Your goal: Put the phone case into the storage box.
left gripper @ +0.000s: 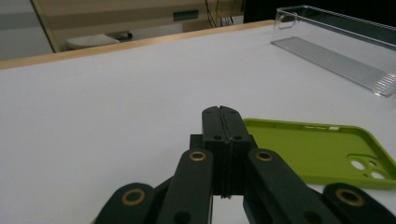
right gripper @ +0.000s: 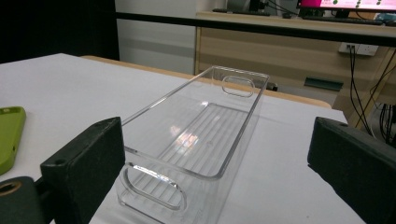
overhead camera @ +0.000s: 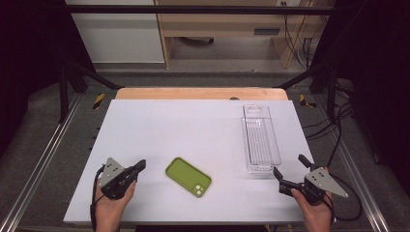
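Nearest the high camera, two hands come up from the bottom edge, each with one gripper. At the left, the left gripper point(overhead camera: 139, 166) has its jaws pressed together with nothing between them, pointing toward one green phone case point(overhead camera: 188, 177) that lies flat on the white table point(overhead camera: 159, 125), near the tip but not touching. At the right, the right gripper point(overhead camera: 290, 170) has its jaws spread wide and holds nothing; just beyond it stands one clear plastic bin point(overhead camera: 261, 137), long and narrow, its near end close to the fingertips. Open white table separates case and bin. Behind the table stand a wooden cabinet point(overhead camera: 217, 34) and hanging cables point(overhead camera: 300, 43).

Seen from the left gripper view, the two jaws meet flush, empty. One phone case point(left gripper: 322, 151) lies just right of them, hollow side up, camera cutout toward the near end. Farther right is the bin point(left gripper: 336, 60).

Seen from the right gripper view, the two jaws stand far apart, with the bin's point(right gripper: 201, 135) near handle slot between and just ahead of them, untouched. An edge of the case point(right gripper: 10, 137) shows at the left.
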Available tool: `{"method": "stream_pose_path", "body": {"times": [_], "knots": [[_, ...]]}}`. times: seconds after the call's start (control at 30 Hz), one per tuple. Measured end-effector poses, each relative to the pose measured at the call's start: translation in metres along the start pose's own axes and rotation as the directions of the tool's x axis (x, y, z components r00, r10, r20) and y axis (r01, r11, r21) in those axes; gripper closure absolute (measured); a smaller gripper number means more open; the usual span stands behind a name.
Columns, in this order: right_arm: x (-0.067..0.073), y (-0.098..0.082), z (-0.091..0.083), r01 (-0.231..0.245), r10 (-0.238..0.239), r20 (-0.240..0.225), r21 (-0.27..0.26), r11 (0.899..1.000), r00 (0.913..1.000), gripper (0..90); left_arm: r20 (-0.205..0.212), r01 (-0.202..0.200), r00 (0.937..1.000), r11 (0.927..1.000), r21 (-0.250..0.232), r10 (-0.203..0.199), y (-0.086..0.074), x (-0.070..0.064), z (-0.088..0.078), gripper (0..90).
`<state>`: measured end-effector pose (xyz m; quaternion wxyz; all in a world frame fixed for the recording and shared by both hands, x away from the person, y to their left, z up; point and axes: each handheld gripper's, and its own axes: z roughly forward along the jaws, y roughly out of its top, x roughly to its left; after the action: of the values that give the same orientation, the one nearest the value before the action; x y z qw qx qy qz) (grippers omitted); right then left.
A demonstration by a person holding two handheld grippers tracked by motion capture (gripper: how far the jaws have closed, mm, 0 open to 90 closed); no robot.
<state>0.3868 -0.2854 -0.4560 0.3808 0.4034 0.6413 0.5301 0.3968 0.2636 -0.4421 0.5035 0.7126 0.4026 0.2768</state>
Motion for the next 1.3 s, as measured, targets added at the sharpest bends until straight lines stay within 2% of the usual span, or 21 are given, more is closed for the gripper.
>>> {"method": "stream_pose_path", "body": {"times": [0.1,0.2,0.27,0.43,0.5,0.53,0.67,0.77,0.87,1.0,1.13,1.23,1.3], "knots": [[-0.001,0.000,0.000,-0.004,0.004,-0.008,0.001,1.000,1.0000,4.4,-0.027,0.012,0.9996,0.9998,-0.017,-0.013,-0.007,0.012,-0.007,90.0],[0.000,0.002,0.000,-0.010,0.011,-0.011,0.015,1.000,0.9999,4.4,-0.047,0.058,0.9971,0.9975,-0.039,-0.060,-0.012,0.024,-0.009,90.0],[0.001,0.002,0.001,-0.015,0.015,-0.019,0.029,0.999,0.9997,4.4,-0.046,0.074,0.9960,0.9956,-0.057,-0.076,-0.012,0.027,-0.010,90.0],[0.002,0.003,0.000,-0.017,0.018,-0.025,0.035,0.999,0.9995,4.2,-0.053,0.072,0.9956,0.9931,-0.092,-0.077,-0.013,0.027,-0.009,87.1],[0.003,0.003,0.000,-0.015,0.016,-0.023,0.034,0.999,0.9996,4.0,-0.060,0.070,0.9953,0.9926,-0.099,-0.076,-0.013,0.027,-0.009,79.4],[0.005,0.004,0.000,-0.014,0.015,-0.026,0.030,0.999,0.9996,3.9,-0.084,0.066,0.9936,0.9917,-0.110,-0.076,-0.013,0.027,-0.008,74.0],[0.014,0.008,0.001,-0.001,0.003,-0.050,0.035,0.999,0.9987,3.4,-0.114,0.073,0.9895,0.9884,-0.133,-0.088,-0.012,0.026,-0.004,45.6],[0.025,0.013,0.003,0.019,-0.016,-0.083,0.038,0.999,0.9964,3.4,-0.118,0.081,0.9881,0.9858,-0.147,-0.099,-0.013,0.027,-0.002,30.8],[0.038,0.022,0.005,0.042,-0.038,-0.111,0.033,0.999,0.9931,2.7,-0.120,0.086,0.9872,0.9847,-0.151,-0.105,-0.013,0.027,0.001,21.7],[0.060,0.033,0.012,0.051,-0.043,-0.178,0.044,0.998,0.9832,2.6,-0.120,0.090,0.9869,0.9842,-0.153,-0.108,-0.013,0.026,0.002,12.0],[0.085,0.043,0.023,0.092,-0.068,-0.250,0.084,0.992,0.9657,2.6,-0.116,0.092,0.9870,0.9834,-0.157,-0.111,-0.014,0.027,0.003,8.3],[0.101,0.049,0.033,0.126,-0.087,-0.292,0.118,0.985,0.9525,3.0,-0.115,0.094,0.9868,0.9828,-0.159,-0.113,-0.014,0.027,0.003,7.3],[0.111,0.052,0.039,0.156,-0.103,-0.323,0.141,0.978,0.9406,3.1,-0.115,0.090,0.9873,0.9829,-0.161,-0.110,-0.014,0.027,0.003,6.8]]}}
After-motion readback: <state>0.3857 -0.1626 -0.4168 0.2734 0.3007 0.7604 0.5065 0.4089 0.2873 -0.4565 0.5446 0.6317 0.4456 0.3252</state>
